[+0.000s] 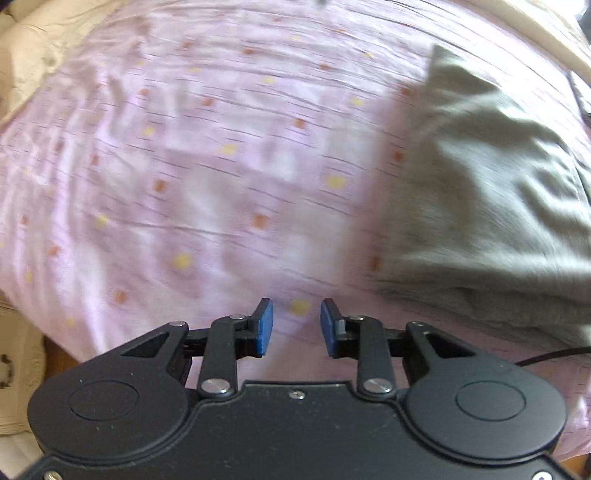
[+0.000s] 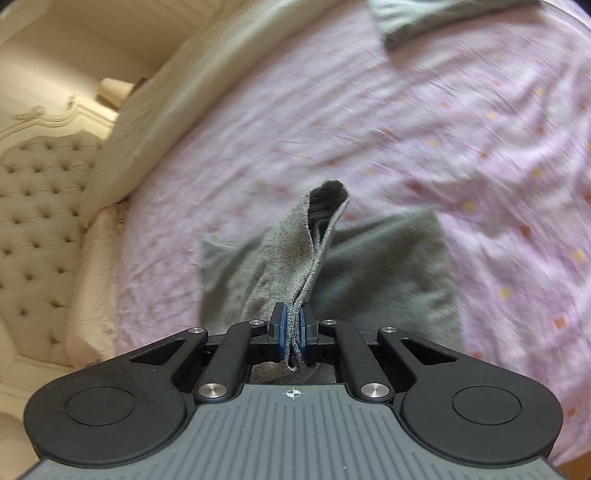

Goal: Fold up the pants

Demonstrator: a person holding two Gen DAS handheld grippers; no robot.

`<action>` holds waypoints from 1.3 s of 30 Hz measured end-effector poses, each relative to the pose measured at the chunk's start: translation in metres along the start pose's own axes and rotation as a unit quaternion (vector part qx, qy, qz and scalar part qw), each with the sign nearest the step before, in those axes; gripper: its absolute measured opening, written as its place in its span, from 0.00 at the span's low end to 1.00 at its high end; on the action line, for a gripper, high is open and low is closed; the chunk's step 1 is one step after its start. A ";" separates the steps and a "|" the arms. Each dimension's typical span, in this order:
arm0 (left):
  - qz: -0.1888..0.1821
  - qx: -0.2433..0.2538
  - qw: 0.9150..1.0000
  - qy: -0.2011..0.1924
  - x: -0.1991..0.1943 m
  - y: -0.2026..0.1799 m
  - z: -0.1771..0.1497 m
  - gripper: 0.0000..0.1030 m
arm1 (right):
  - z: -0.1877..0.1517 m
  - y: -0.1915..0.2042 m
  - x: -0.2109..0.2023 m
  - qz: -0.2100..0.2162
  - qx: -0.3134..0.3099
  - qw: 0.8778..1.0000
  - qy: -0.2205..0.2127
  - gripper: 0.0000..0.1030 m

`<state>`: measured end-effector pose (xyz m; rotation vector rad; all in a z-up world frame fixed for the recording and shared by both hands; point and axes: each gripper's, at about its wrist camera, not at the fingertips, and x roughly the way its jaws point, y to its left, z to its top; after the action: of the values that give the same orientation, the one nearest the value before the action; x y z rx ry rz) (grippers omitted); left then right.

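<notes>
- On the bed (image 2: pixel 369 122), over its pink dotted cover, lie the grey pants (image 2: pixel 388 266), and one edge of them is lifted up in my right tongs (image 2: pixel 292 332).
- My right tongs are squeezed almost all the way together, with a thin doubled edge of the pants pinched between the blue pads (image 2: pixel 282 332). The cloth stands up in a little loop above them.
- My left tongs (image 1: pixel 296 326) are partly open and have nothing in them. I only see the pink cover between the pads.
- From my left side, the pants (image 1: pixel 491 206) lie in a soft heap just to the right of the tongs, not touching them.
- I think the pants are light, soft and floppy. They will sag and bend wherever I let go.
- I think the knit cloth is not slippery, so a pinch holds well.
- The best place to grab, I guess, is a hem or a thick folded edge, one for each tongs, so the cloth stays flat.
- Another grey folded piece (image 2: pixel 436 16) lies far up the bed. I cannot tell what it is.
- I see no boxes, baskets or other things to put stuff in.
</notes>
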<state>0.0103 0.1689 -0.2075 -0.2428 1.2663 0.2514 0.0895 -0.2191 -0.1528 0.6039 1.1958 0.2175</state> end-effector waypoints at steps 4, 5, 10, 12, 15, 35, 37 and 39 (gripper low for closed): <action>0.005 0.031 0.999 -0.033 -0.027 -0.002 0.011 0.37 | -0.015 -0.025 0.021 -0.041 0.012 0.999 0.014 0.07; 0.001 0.045 0.998 -0.046 -0.034 -0.008 0.017 0.37 | -0.017 -0.027 0.022 -0.042 0.013 0.999 0.013 0.07; -0.032 0.111 0.988 -0.101 -0.052 -0.058 0.043 0.48 | -0.019 -0.018 0.020 -0.047 -0.013 0.999 0.002 0.07; -0.048 0.134 0.985 -0.102 -0.047 -0.081 0.047 0.49 | -0.019 -0.015 0.016 -0.048 -0.021 0.999 -0.005 0.07; -0.050 0.183 0.979 -0.074 -0.026 -0.109 0.044 0.50 | -0.021 -0.011 0.013 -0.059 -0.039 0.997 -0.014 0.07; -0.031 0.262 0.962 -0.067 -0.027 -0.135 0.095 0.50 | 0.009 -0.022 0.053 -0.057 -0.039 0.998 -0.006 0.45; -0.034 0.256 0.964 -0.061 -0.023 -0.138 0.105 0.50 | 0.008 -0.023 0.057 -0.059 -0.037 0.998 -0.004 0.47; -0.042 0.248 0.966 -0.054 -0.020 -0.139 0.113 0.50 | 0.009 -0.022 0.057 -0.057 -0.022 0.998 0.011 0.44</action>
<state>0.1518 0.0719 -0.1510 0.1474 1.1671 -0.1274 0.1154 -0.2140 -0.2087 0.4947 1.2406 0.1540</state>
